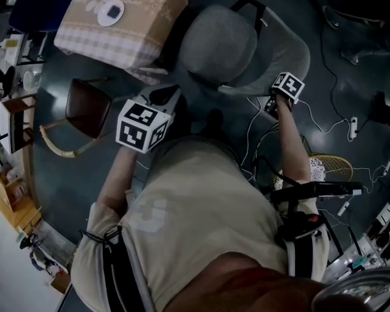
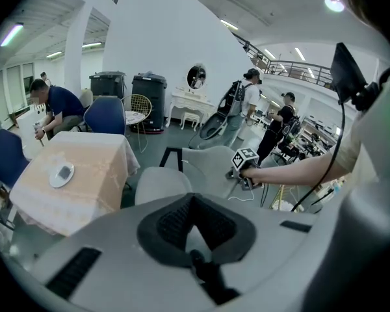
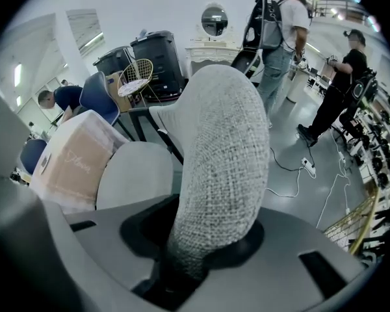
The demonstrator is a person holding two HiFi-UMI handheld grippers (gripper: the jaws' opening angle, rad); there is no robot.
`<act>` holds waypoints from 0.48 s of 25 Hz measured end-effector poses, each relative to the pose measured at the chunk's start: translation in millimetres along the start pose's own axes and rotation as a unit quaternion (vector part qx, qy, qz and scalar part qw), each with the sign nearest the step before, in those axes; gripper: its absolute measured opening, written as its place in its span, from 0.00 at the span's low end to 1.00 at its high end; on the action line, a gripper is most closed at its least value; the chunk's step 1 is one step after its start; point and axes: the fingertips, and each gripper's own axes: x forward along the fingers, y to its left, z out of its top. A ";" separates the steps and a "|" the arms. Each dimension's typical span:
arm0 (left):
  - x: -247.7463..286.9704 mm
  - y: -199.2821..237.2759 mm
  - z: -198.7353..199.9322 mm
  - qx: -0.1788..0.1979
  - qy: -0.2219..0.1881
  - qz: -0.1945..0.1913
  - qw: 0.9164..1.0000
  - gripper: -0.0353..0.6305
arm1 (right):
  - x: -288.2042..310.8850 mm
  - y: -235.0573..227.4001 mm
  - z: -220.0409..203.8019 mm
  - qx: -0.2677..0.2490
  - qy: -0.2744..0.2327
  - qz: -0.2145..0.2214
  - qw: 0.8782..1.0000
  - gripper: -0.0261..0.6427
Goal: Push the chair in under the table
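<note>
A grey upholstered chair (image 1: 218, 41) stands beside the table (image 1: 104, 38), which wears a beige cloth, with its seat turned toward the table. My right gripper (image 1: 273, 104) reaches down onto the near edge of the chair's backrest (image 3: 224, 142). That woven edge fills the gap between the jaws, so the right gripper (image 3: 195, 239) is shut on it. My left gripper (image 1: 164, 98) hovers apart from the chair, above the floor near the table's corner. In its own view the left gripper (image 2: 194, 255) is shut with nothing between the jaws. The left gripper view also shows the seat (image 2: 162, 184) and the right gripper (image 2: 239, 173).
A small white dish (image 1: 110, 12) lies on the tablecloth. A brown wooden chair (image 1: 88, 106) stands left of me. Cables and a power strip (image 1: 352, 126) trail over the floor on the right, near a gold wire chair (image 1: 335, 166). People stand behind (image 3: 279, 25); blue chairs (image 2: 107, 116) are beyond the table.
</note>
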 end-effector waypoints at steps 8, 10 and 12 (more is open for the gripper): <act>-4.9 9.7 -8.8 -0.021 0.002 0.010 1.000 0.06 | 1.5 11.3 6.4 0.000 0.000 0.002 1.000 0.22; -4.7 6.3 -7.6 -0.018 0.000 0.009 1.000 0.06 | 0.6 13.2 6.1 -0.003 0.000 0.004 1.000 0.22; -6.8 4.5 -7.1 -0.017 -0.002 0.009 1.000 0.06 | -0.9 15.3 5.5 -0.005 0.000 0.006 1.000 0.22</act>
